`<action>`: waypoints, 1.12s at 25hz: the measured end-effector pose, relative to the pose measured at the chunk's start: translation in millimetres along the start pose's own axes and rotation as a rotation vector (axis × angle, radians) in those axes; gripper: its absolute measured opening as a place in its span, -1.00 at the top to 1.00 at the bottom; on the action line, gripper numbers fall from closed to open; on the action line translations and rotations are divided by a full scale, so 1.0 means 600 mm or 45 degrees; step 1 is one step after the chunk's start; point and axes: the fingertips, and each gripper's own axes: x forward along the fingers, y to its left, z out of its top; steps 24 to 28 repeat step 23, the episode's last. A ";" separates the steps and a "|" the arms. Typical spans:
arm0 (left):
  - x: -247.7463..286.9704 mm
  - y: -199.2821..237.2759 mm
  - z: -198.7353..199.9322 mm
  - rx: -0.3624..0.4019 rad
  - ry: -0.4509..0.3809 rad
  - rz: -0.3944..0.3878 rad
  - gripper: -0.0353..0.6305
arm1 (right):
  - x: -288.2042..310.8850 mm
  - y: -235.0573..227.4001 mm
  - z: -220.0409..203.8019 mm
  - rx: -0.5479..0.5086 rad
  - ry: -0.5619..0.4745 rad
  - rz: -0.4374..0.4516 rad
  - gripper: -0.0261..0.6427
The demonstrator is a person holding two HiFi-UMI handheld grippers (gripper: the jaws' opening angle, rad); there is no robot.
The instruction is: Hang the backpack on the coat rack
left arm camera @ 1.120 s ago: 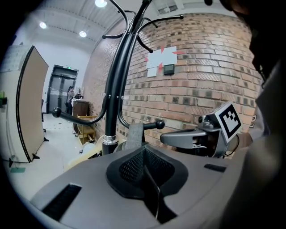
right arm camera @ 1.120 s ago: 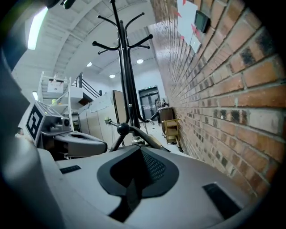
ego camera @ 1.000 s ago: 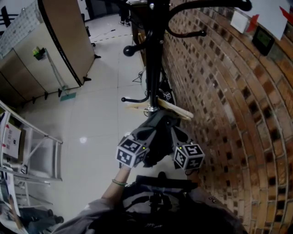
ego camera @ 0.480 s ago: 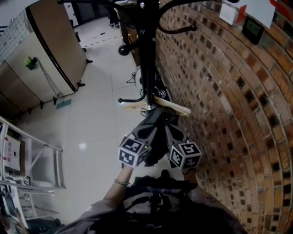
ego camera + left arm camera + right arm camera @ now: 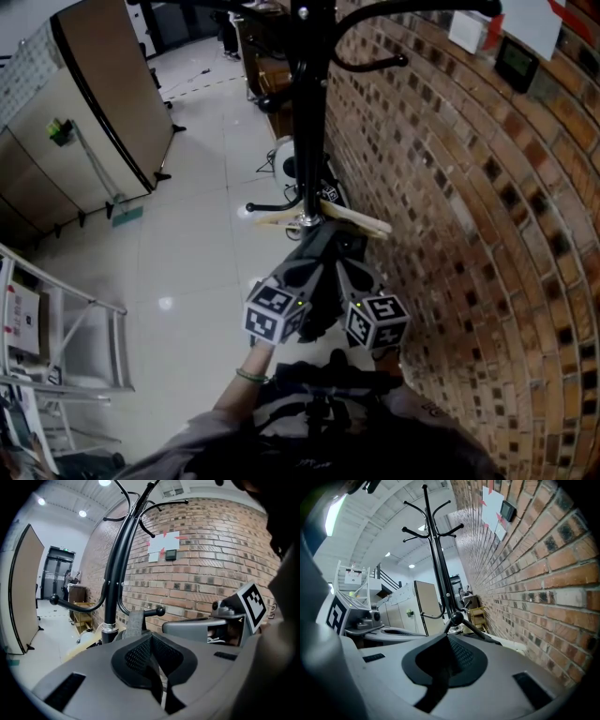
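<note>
a: how many things do you count round the coat rack (image 5: 309, 112)?
b: just the one rack. two grippers in front of it, the left gripper (image 5: 150, 637) and the right gripper (image 5: 447, 637), and one grey strap (image 5: 135, 621).
a: and on the brick wall (image 5: 450, 206) to its right?
b: two white sheets (image 5: 466, 33), one small dark panel (image 5: 517, 62). to its left, one tan partition (image 5: 112, 94) and one metal frame (image 5: 66, 319).

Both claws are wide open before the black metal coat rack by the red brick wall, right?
No: both are shut. The left gripper view shows the left claw closed on a grey webbing strap; the right gripper view shows the right claw shut too. They do face the black metal coat rack by the red brick wall.
</note>
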 end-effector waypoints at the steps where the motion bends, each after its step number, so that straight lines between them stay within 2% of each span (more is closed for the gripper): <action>1: 0.000 0.001 -0.001 -0.003 0.000 0.000 0.88 | 0.001 0.001 0.000 -0.003 0.000 0.002 0.90; 28: 0.008 0.002 -0.010 -0.033 0.001 0.006 0.88 | 0.004 0.002 -0.008 -0.036 0.033 0.022 0.90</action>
